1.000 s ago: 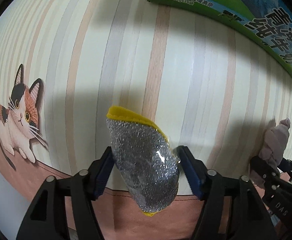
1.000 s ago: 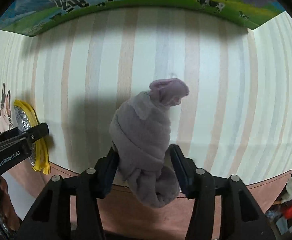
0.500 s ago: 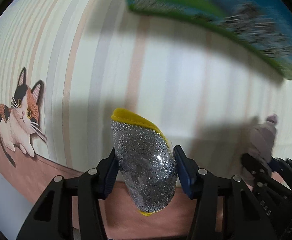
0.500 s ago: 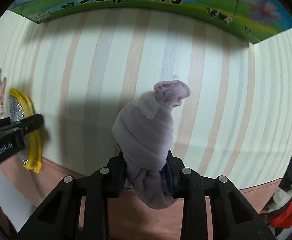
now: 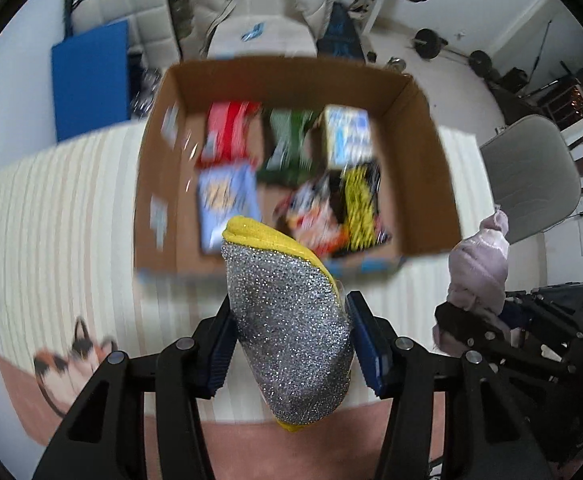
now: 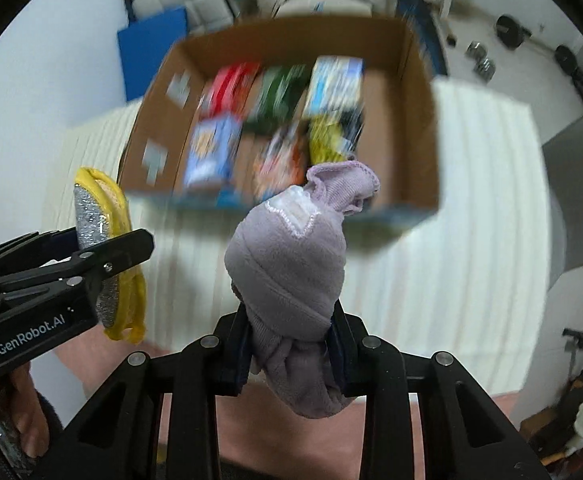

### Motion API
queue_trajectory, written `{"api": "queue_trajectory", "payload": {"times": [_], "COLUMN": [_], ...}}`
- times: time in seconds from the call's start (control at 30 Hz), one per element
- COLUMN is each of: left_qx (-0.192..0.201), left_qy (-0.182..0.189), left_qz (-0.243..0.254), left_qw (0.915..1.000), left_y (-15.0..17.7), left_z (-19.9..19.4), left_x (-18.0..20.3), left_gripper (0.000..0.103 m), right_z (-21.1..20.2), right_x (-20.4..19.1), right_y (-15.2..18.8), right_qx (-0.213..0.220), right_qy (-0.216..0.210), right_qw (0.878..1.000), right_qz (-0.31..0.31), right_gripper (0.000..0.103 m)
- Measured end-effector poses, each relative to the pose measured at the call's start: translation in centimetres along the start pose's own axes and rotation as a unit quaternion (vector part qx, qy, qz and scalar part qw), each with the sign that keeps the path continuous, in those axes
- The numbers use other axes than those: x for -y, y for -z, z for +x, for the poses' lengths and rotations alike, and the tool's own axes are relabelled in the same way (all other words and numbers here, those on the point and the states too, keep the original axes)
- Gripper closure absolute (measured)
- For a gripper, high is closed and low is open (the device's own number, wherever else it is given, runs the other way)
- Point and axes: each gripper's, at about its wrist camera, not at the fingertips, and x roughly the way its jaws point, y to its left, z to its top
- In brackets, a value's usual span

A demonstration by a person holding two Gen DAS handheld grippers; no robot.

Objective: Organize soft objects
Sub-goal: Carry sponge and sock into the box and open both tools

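The desk [image 5: 63, 216], under a cream striped cover with a cat printed near its front edge, fills most of both views. On it stands an open cardboard box [image 5: 423, 148], its walls upright and its floor packed with coloured packets: red, green, blue-and-white, yellow-and-black. All of them are smeared by motion blur, so their labels cannot be read. Behind the desk I see white chairs, a blue mat and gym weights on the floor.

Both tools are raised above the desk's near side and point toward the box, side by side. The left tool [image 5: 291, 344] is clenched on a sponge [image 5: 291, 328], silver glitter on one face and yellow on the rim; it stands nearly upright between the blue pads, its top leaning toward the box's front wall. In the right view the same sponge [image 6: 103, 240] shows edge-on at the left, beside the black frame marked GenRobot.AI.

The right tool [image 6: 289, 344] grips a rolled lilac sock [image 6: 287, 264] around its lower half, the cuffed knot poking upward in front of the box's near edge. The left view shows the sock [image 5: 479, 268] at far right, held upright and well apart from the sponge.
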Motion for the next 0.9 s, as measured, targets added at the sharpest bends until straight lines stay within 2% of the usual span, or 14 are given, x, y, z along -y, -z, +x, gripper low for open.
{"api": "queue_trajectory", "payload": {"times": [0.13, 0.37, 0.53, 0.63, 0.73, 0.87, 0.9], "left_qx": [-0.009, -0.059, -0.078, -0.1, -0.131, -0.171, -0.176], "left_qy": [-0.016, -0.025, -0.104, -0.126, -0.109, -0.049, -0.044], "left_qz": [0.001, 0.009, 0.037, 0.046, 0.028, -0.001, -0.003], "left_qw": [0.9998, 0.9979, 0.9908, 0.986, 0.9851, 0.984, 0.9833], "left_y": [-5.3, -12.0, -14.1, -14.1, -13.6, -12.3, -12.0], "left_z": [1.6, 5.9, 8.7, 10.4, 12.2, 14.1, 14.4], "left_x": [-0.1, -0.6, -2.1, -3.4, -4.6, -5.0, -4.9], "left_gripper": [0.053, 0.053, 0.053, 0.053, 0.053, 0.053, 0.053], "right_z": [-0.2, 2.5, 4.9, 6.5, 7.5, 8.3, 8.5], "right_x": [2.2, 5.0, 4.9, 4.5, 4.5, 4.8, 4.8], "right_y": [-4.6, -11.0, -13.2, -13.5, -13.6, -13.2, -13.1], "right_qx": [0.012, -0.007, -0.029, -0.038, -0.048, -0.058, -0.06], "right_qy": [0.024, 0.057, 0.081, 0.094, 0.092, 0.088, 0.089], "right_qw": [1.0, 0.998, 0.996, 0.995, 0.995, 0.994, 0.994], "right_qz": [0.004, 0.015, 0.008, 0.002, 0.004, 0.008, 0.008], "right_gripper": [0.069, 0.069, 0.069, 0.069, 0.069, 0.069, 0.069]}}
